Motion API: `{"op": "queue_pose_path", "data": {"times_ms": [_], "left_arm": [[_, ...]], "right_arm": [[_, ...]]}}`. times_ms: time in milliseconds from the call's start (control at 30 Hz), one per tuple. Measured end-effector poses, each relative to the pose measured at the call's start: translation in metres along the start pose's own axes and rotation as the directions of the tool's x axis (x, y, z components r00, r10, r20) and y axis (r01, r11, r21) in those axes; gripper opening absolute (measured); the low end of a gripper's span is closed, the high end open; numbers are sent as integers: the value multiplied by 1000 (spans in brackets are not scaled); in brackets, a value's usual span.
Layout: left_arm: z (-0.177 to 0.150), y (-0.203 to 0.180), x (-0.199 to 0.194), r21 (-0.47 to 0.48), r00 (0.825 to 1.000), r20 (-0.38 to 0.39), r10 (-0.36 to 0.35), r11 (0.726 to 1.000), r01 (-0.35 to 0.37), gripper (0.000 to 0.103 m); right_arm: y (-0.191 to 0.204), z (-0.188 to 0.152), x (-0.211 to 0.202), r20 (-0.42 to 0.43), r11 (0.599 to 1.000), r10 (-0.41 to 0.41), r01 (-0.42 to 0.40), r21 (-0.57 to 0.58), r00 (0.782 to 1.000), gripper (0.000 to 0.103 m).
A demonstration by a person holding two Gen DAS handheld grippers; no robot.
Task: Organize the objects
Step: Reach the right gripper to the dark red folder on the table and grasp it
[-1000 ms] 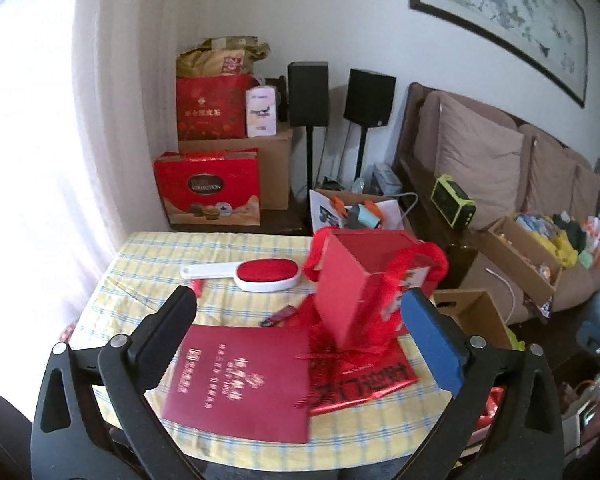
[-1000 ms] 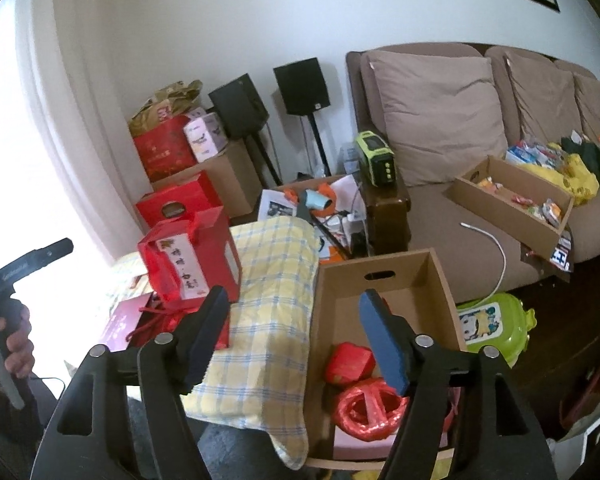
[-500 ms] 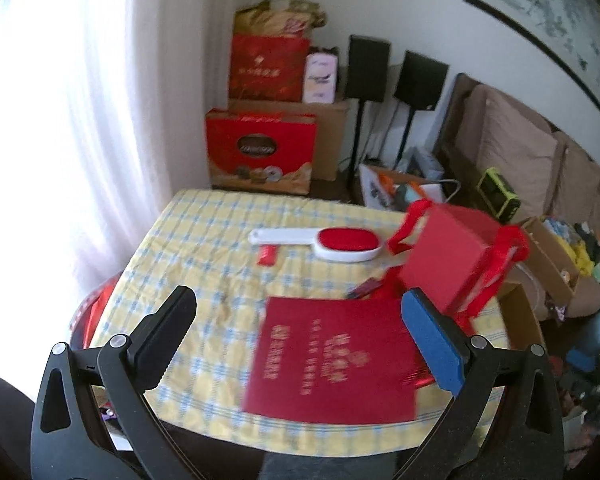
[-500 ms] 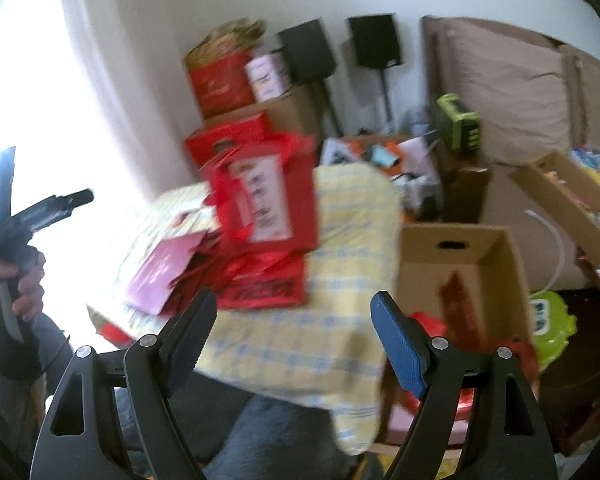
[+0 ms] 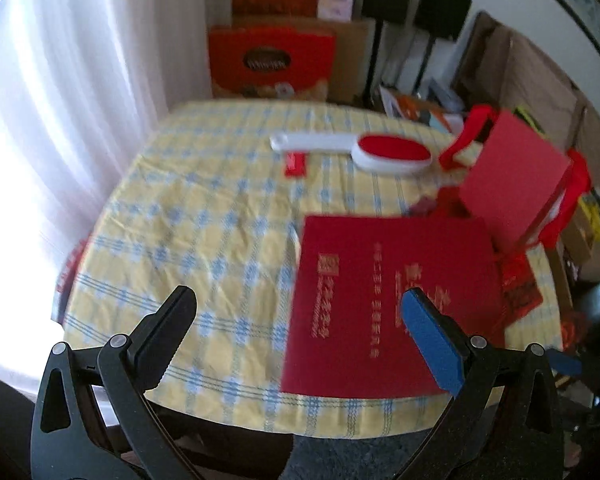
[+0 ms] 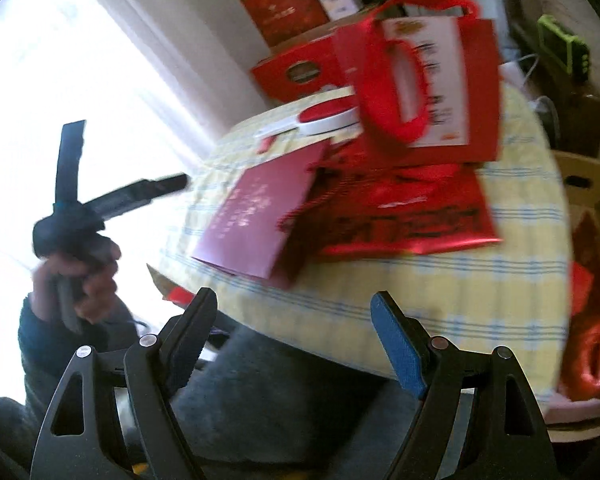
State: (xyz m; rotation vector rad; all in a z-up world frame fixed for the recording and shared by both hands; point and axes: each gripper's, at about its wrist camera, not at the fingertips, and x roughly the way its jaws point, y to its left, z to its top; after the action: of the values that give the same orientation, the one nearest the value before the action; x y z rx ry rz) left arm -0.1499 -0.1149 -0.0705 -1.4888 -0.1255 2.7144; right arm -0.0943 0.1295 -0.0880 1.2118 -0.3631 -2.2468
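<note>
Both grippers, left (image 5: 298,312) and right (image 6: 294,318), gape empty above the flat dark-red paper folder (image 5: 384,304) on the yellow checked tablecloth (image 5: 204,232).

tablecloth (image 5: 204,216): yellow-blue check | folder (image 5: 384,304): dark red, gold print | brush (image 5: 364,150): white-red
</note>
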Motion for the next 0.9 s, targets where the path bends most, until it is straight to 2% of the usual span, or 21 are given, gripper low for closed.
{"op": "queue_pose_path", "data": {"times_ms": [100,200,333,400,567,633,767,900], "left_arm": [[-5,-3,12,13,1000,-29,-12,1000,13,100],[-8,-3,21,6,997,-59,-45,999,46,92],[-13,-7,29,24,988,-103,-111,993,114,77],[-16,-11,35,34,981,-134,-141,989,147,69],[-18,-8,40,4,975,-142,-171,985,174,64],[-18,-4,42,-13,973,-148,-177,984,177,61],[-16,7,43,-70,965,-155,-213,976,204,56],[-16,8,38,-100,959,-162,-231,971,217,56]], "right_arm": [[7,12,15,-8,1000,-7,7,-6,1000,81],[9,20,29,-17,1000,-16,17,10,1000,81],[8,25,44,-33,1000,-13,14,22,999,80],[8,27,50,-41,1000,-14,15,21,999,76],[8,28,63,-58,1000,-6,7,23,998,62],[9,28,64,-38,999,-42,42,14,998,57],[11,28,65,-16,994,-111,111,-8,994,37],[12,26,63,-4,990,-138,137,-10,990,36]]}}
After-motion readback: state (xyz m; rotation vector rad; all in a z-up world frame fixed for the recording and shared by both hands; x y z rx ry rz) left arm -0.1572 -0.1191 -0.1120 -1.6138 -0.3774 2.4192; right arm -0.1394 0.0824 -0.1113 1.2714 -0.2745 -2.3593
